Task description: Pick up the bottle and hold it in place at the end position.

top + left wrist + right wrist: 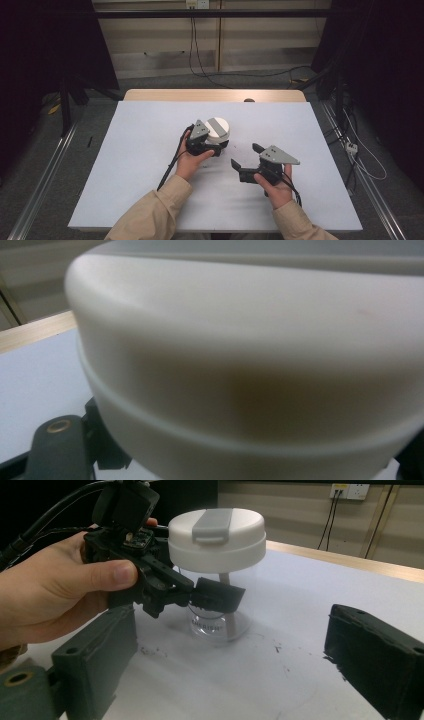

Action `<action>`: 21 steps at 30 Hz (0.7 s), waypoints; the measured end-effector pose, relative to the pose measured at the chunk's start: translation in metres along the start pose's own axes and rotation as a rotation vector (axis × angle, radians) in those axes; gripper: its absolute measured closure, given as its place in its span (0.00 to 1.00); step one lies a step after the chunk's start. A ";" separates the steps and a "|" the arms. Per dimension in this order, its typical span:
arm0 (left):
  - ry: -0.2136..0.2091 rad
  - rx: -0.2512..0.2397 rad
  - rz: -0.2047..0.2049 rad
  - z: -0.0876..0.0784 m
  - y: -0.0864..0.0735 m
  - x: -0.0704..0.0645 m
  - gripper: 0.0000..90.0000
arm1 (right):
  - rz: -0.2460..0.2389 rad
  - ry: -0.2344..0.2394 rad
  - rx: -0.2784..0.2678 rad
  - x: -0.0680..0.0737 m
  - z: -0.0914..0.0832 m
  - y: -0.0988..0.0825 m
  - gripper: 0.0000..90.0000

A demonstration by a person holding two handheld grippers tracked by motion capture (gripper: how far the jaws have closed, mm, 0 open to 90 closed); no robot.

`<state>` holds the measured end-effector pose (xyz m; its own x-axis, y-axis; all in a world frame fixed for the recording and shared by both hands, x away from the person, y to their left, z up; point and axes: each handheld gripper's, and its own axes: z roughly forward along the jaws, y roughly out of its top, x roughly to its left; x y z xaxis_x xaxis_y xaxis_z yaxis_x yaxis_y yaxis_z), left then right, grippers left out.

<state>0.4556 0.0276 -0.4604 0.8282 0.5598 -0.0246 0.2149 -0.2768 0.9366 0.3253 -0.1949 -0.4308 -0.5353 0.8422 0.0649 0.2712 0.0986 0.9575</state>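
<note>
Jar [216, 570] within left claw [200, 592]

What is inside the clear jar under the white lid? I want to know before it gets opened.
Through the clear jar, a pale stick-like piece leans inside. The white lid and the left hand-held gripper across the front cover the rest.

A lab: black curtains [45, 45], rails [40, 170], trailing wall cables [192, 45]

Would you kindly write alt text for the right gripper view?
A hand holds the left gripper closed on a clear jar with a white lid, standing on the table. The right gripper's black jaws stand wide open in the foreground.
</note>
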 end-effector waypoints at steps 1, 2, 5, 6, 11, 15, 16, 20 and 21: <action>-0.001 -0.003 -0.006 0.000 0.000 0.000 0.20 | 0.001 0.005 0.000 0.001 0.005 0.004 0.07; -0.001 -0.003 -0.007 0.000 0.000 0.000 0.20 | 0.003 0.004 -0.002 0.001 0.007 0.005 0.08; -0.003 -0.001 -0.006 0.000 0.000 0.000 0.20 | 0.024 0.002 -0.004 0.001 0.012 0.010 0.09; -0.003 -0.001 -0.007 0.000 0.000 0.000 0.20 | 0.018 -0.004 -0.001 0.001 0.014 0.011 0.09; -0.004 0.002 -0.003 0.000 0.000 0.000 0.20 | 0.028 -0.021 0.005 0.001 0.019 0.014 0.10; -0.003 0.002 -0.004 0.000 0.000 0.000 0.20 | 0.034 -0.020 0.016 0.000 0.021 0.016 0.10; -0.003 0.002 -0.004 0.000 0.000 0.000 0.20 | 0.037 -0.020 0.018 -0.001 0.022 0.016 0.10; -0.002 0.004 0.001 0.000 0.000 0.001 0.20 | 0.045 -0.025 0.021 -0.002 0.023 0.016 0.10; -0.003 0.003 -0.003 0.000 0.000 0.000 0.20 | 0.045 -0.025 0.021 -0.002 0.023 0.016 0.10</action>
<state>0.4559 0.0278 -0.4604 0.8295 0.5578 -0.0282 0.2186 -0.2776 0.9355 0.3493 -0.1824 -0.4218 -0.5022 0.8589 0.1008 0.3112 0.0708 0.9477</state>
